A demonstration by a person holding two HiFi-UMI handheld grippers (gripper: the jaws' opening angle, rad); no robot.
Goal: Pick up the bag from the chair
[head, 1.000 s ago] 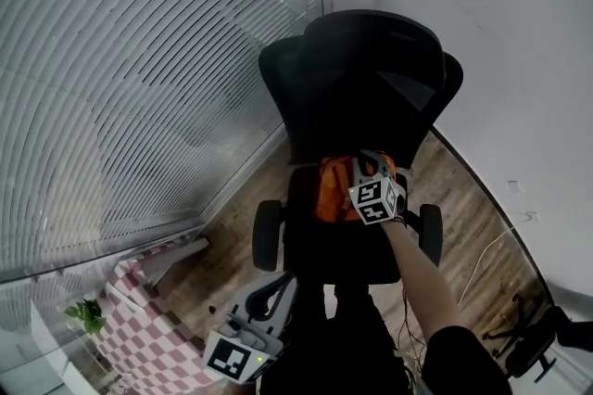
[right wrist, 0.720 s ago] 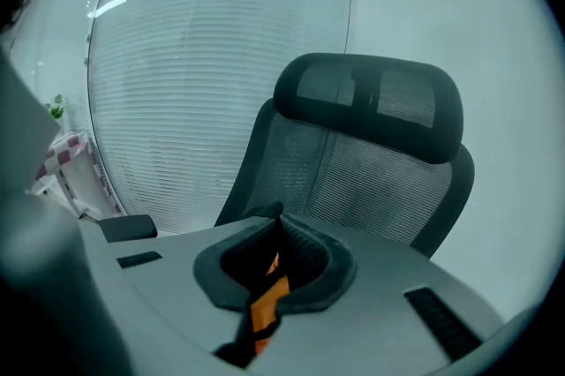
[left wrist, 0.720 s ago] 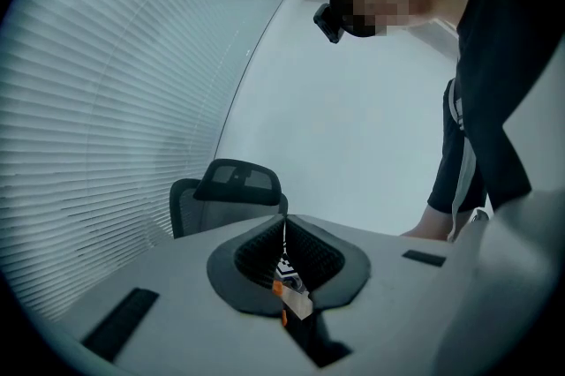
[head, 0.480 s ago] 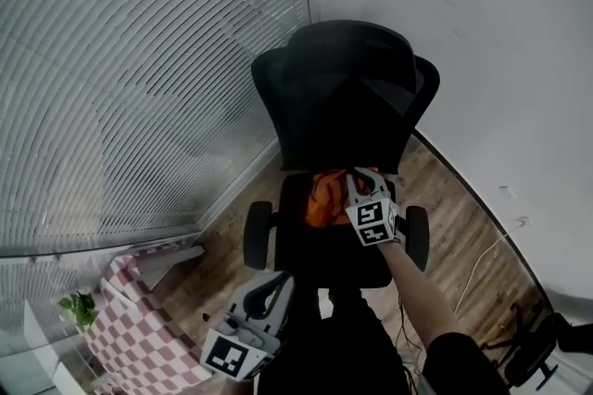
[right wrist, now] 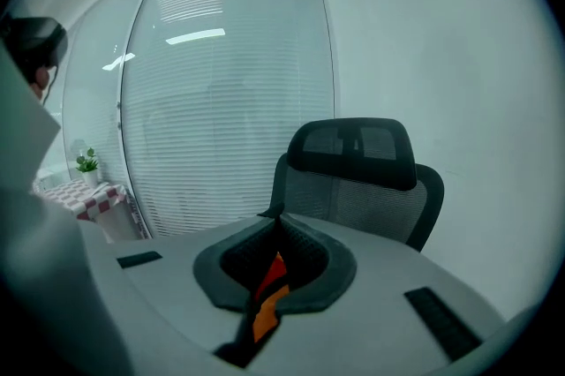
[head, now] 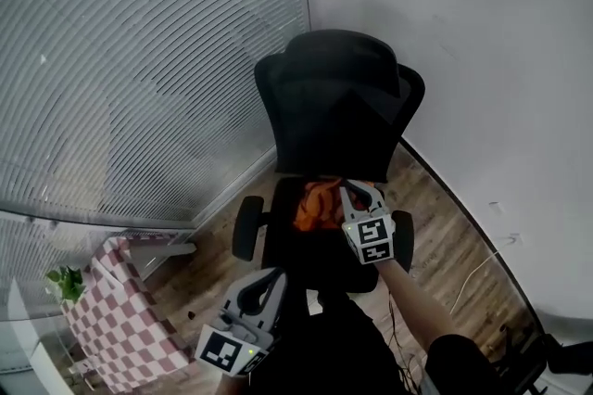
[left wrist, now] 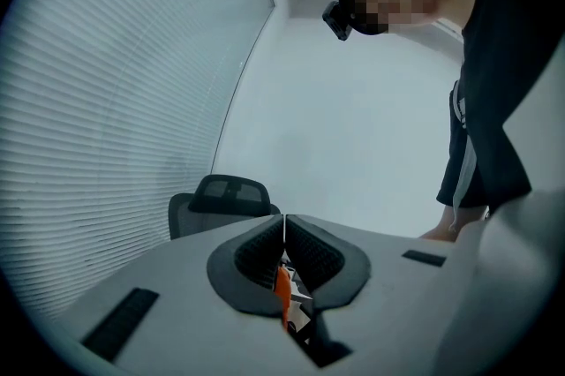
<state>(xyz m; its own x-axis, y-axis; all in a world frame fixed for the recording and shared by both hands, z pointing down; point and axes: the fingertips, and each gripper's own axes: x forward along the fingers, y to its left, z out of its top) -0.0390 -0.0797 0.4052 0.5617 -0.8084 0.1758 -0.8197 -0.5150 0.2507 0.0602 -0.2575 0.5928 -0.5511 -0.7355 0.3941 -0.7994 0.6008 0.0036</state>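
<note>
- Right gripper (head: 353, 190) clamped on orange bag (head: 315, 203), at chair (head: 338, 106) seat, 12 o'clock of me.
- Left gripper (head: 269, 282) jaws together, empty.
- Bag looks soft and light; best held by top fabric fold.

Black mesh chair back (head: 338, 106), orange cloth bag (head: 313, 204) (creased), wood-plank floor (head: 447, 235), matt white wall (head: 482, 31)

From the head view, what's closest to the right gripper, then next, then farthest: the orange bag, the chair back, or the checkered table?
1. orange bag: nearest, over the chair seat, pinched in the right gripper.
2. chair back: next, standing just beyond the bag, higher in the picture.
3. checkered table: farthest, off at the lower left by the blinds.
</note>
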